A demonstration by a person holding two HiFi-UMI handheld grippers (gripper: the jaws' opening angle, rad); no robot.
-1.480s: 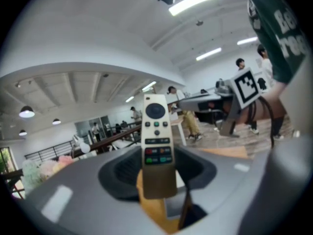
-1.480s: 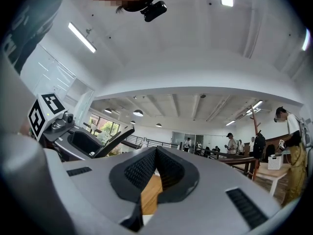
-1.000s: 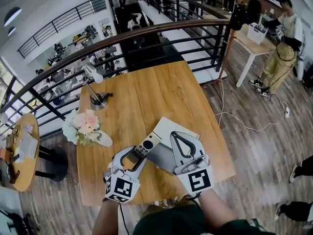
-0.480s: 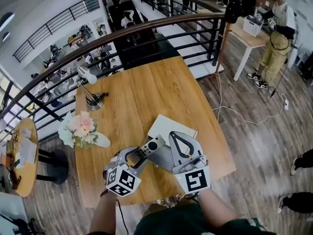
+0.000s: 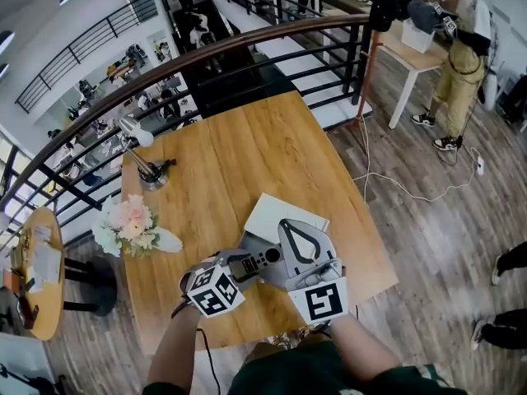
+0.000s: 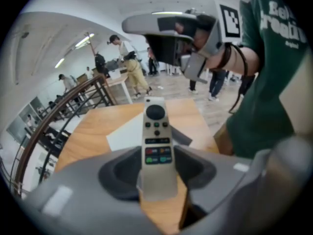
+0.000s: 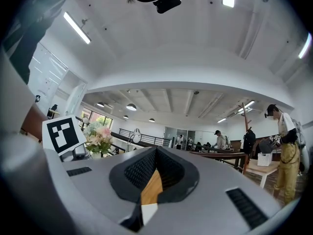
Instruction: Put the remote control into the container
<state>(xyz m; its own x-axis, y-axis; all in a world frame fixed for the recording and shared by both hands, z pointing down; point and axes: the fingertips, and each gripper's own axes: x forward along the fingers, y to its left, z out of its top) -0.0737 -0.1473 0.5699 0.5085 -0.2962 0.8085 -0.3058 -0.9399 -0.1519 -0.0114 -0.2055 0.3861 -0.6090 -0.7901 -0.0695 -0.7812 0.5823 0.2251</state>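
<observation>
Left gripper (image 6: 157,173) jaws clamp the remote control (image 6: 156,136), ready for the container (image 5: 278,211); right gripper (image 7: 152,176) jaws closed, empty.

A wooden table (image 5: 247,155) stood beside a dark curved railing (image 5: 247,48). Near its far left corner sat a desk lamp (image 5: 142,161), and a bunch of pale pink and white flowers (image 5: 128,220) lay at the left edge. A small round table (image 5: 37,270) stood further left. A person (image 5: 461,64) stood by a white table (image 5: 412,56), and a white cable (image 5: 395,189) trailed over the plank floor
</observation>
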